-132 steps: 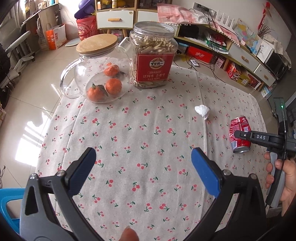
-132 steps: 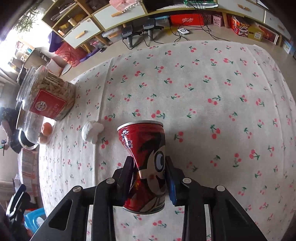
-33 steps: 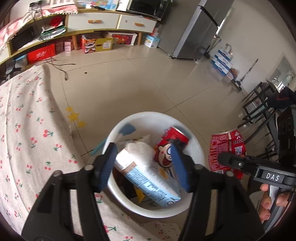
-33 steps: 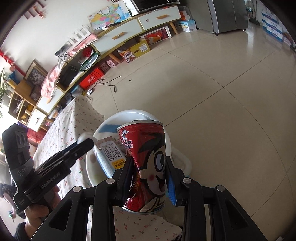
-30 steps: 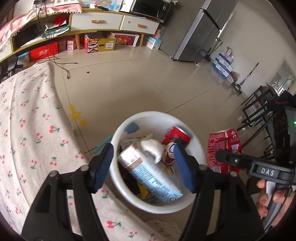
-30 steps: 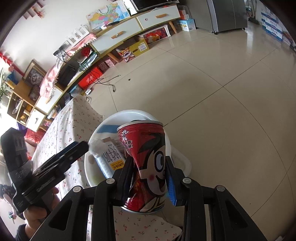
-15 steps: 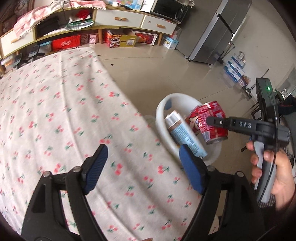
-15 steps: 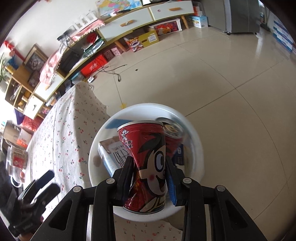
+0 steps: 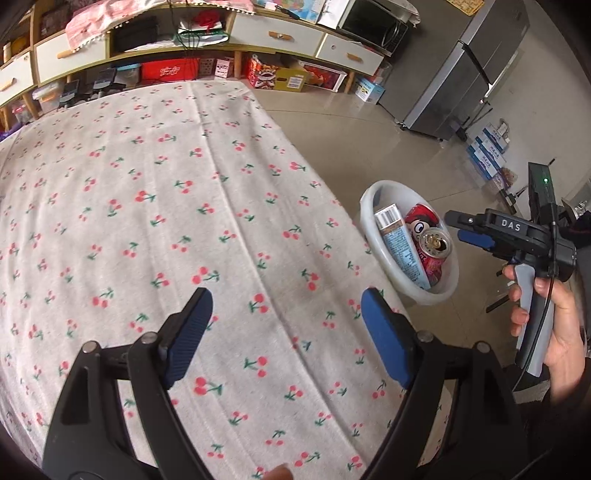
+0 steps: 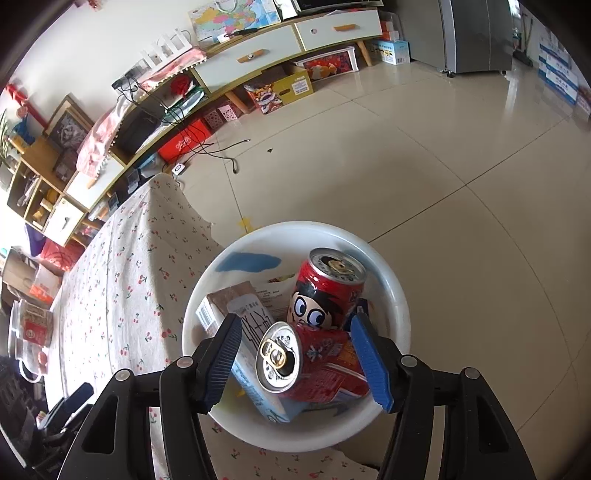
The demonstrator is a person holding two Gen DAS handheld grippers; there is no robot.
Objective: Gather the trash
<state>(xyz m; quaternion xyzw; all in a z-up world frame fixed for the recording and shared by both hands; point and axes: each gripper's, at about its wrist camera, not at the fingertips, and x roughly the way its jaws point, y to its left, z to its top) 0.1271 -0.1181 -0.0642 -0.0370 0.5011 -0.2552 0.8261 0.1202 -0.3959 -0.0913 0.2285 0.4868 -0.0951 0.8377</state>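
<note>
A white bin [image 10: 391, 288] stands on the floor at the table's edge. In it lie a crushed red cartoon can [image 10: 314, 365] on its side, a second red can [image 10: 328, 291] and a blue-and-brown carton [image 10: 251, 332]. My right gripper [image 10: 295, 321] hangs just above the bin, its jaws opening, and the crushed can lies loose below the blue pads without touching them. My left gripper [image 9: 286, 299] hovers over the cherry-print tablecloth [image 9: 147, 184], jaws opening, with nothing between them. From the left wrist, the bin [image 9: 369, 199] and the right gripper [image 9: 463, 229] show at the right.
A long low cabinet [image 9: 277, 35] with white drawers runs along the far wall, with boxes on the floor under it. A grey fridge [image 9: 461, 74] stands at the right. Glass jars [image 10: 33, 325] sit at the table's far end. Bare tile floor surrounds the bin.
The right gripper's jaws have parted and the red can has dropped from them into the bin. The left gripper has swung from over the bin to over the table, jaws wider.
</note>
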